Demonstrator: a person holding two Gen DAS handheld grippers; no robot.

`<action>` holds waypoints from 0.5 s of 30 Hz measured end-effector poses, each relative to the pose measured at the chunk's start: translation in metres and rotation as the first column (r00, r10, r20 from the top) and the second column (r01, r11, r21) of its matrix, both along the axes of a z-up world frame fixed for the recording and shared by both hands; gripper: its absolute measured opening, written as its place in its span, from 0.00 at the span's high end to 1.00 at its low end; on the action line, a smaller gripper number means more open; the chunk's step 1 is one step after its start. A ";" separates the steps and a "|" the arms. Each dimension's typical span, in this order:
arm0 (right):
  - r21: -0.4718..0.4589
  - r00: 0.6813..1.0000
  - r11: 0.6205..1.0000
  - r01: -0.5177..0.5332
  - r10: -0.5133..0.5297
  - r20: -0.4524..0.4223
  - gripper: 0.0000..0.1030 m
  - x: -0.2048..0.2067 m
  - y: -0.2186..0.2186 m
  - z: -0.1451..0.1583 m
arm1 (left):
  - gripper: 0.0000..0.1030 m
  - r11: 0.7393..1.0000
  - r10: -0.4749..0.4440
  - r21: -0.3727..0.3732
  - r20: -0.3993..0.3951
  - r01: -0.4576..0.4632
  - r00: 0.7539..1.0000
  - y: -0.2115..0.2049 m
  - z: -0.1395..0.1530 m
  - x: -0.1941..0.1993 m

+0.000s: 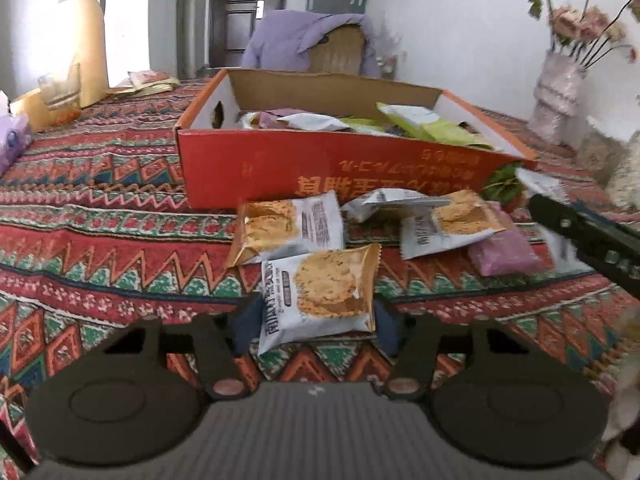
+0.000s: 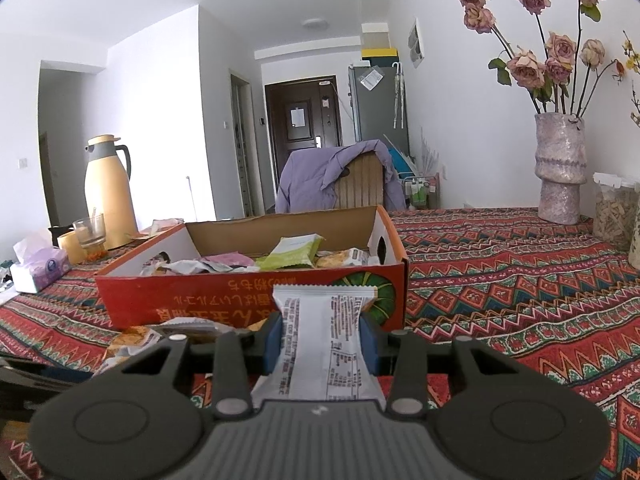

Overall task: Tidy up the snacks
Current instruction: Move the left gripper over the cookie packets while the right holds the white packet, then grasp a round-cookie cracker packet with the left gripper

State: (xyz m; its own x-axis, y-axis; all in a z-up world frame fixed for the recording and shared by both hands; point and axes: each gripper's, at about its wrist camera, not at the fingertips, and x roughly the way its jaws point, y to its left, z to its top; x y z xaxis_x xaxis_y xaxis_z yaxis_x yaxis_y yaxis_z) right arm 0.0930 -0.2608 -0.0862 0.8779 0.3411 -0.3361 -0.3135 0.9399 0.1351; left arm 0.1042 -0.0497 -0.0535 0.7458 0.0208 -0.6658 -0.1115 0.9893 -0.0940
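A biscuit packet [image 1: 318, 294] is held between the jaws of the left gripper [image 1: 316, 320], just above the tabletop [image 1: 100, 208]. A white packet [image 2: 324, 340] is clamped, printed back up, in the narrow right gripper [image 2: 322, 344]. Next, both likely need lifting over the wall of the orange box [image 1: 320, 160]. The box's writing appears upside down and unreadable.

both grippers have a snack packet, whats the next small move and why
Probably lift the right gripper up and forward over the orange box. Its jaws already pinch a white packet, the box sits just ahead with its top open, and other snacks already lie inside. The left gripper can follow with its biscuit packet.
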 end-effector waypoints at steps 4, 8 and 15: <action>-0.006 1.000 1.000 0.003 -0.003 0.004 0.62 0.000 0.001 0.000 | 0.49 0.999 -0.034 0.007 0.021 0.034 0.999 -0.001 0.001 -0.012; -0.015 1.000 1.000 0.006 -0.006 0.016 0.62 -0.003 0.003 0.001 | 0.49 0.998 -0.063 0.008 0.065 0.062 0.996 0.000 0.008 -0.025; -0.029 1.000 1.000 0.009 -0.009 0.010 0.62 -0.010 0.007 0.007 | 0.49 0.997 -0.077 0.017 0.148 0.075 0.986 0.007 0.032 -0.036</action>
State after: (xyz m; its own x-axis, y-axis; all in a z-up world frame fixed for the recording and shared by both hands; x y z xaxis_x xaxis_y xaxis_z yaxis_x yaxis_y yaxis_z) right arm 0.0828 -0.2543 -0.0790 0.8843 0.3233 -0.3368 -0.3063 0.9462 0.1042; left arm 0.0678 -0.0423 -0.0216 0.8361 -0.0327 -0.5476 -0.0219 0.9954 -0.0928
